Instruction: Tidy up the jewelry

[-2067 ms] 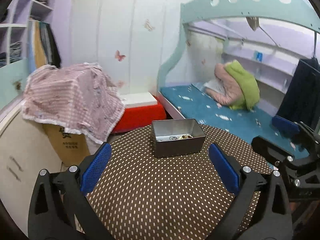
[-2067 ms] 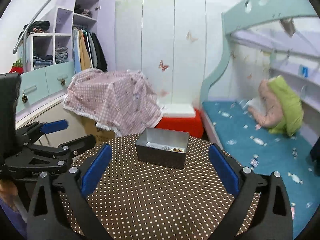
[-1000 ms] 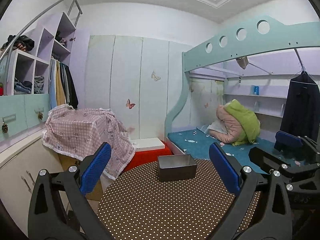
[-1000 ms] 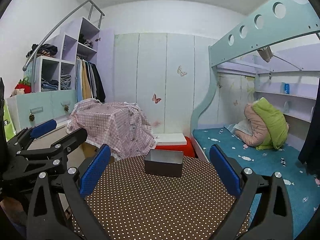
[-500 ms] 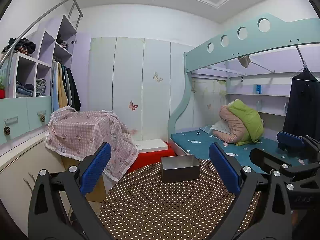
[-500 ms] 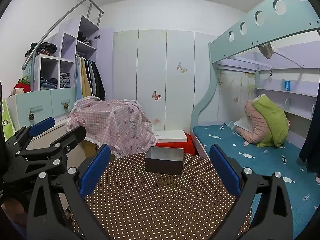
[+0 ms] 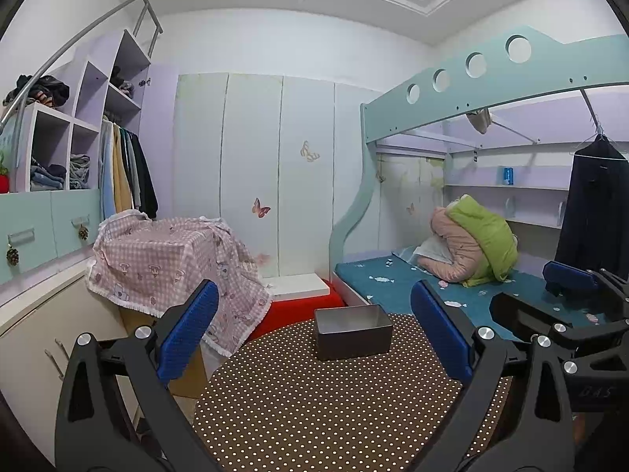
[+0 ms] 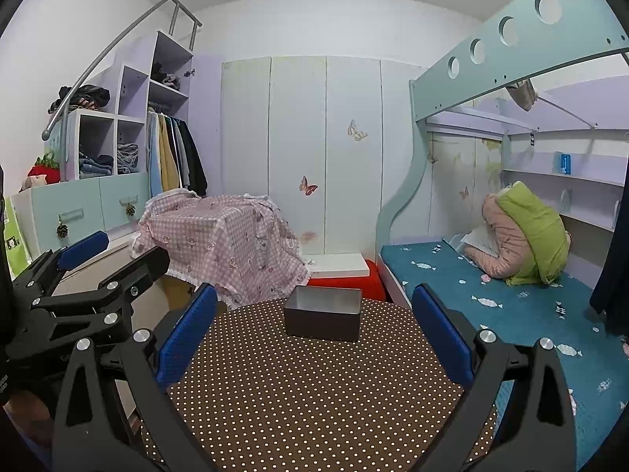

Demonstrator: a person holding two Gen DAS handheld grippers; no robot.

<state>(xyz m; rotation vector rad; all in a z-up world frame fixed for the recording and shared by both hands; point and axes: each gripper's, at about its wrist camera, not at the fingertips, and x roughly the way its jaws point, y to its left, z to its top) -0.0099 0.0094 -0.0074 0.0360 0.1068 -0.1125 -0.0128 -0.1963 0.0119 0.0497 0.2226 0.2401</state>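
A grey metal box (image 7: 353, 330) (image 8: 322, 318) stands on the far part of a round table with a brown dotted cloth (image 7: 314, 405) (image 8: 306, 393). From this low angle I see only the box's walls; its contents are hidden and no jewelry shows. My left gripper (image 7: 313, 291) is open above the table's near side, nothing between its blue pads. My right gripper (image 8: 314, 293) is likewise open and empty, level with the box. Each gripper shows in the other's view: the right gripper (image 7: 526, 291) at the right, the left gripper (image 8: 125, 253) at the left.
A pink checked cloth (image 7: 169, 259) covers a carton left of the table. A red box with a white lid (image 8: 338, 267) sits behind the table. A bed with a teal sheet (image 8: 491, 306) runs along the right, and a dark coat (image 7: 589, 212) hangs there.
Both views have tilted up and drawn back from looking down into the box, so its contents are out of sight. In the last second they drifted only slightly. Both grippers stayed open.
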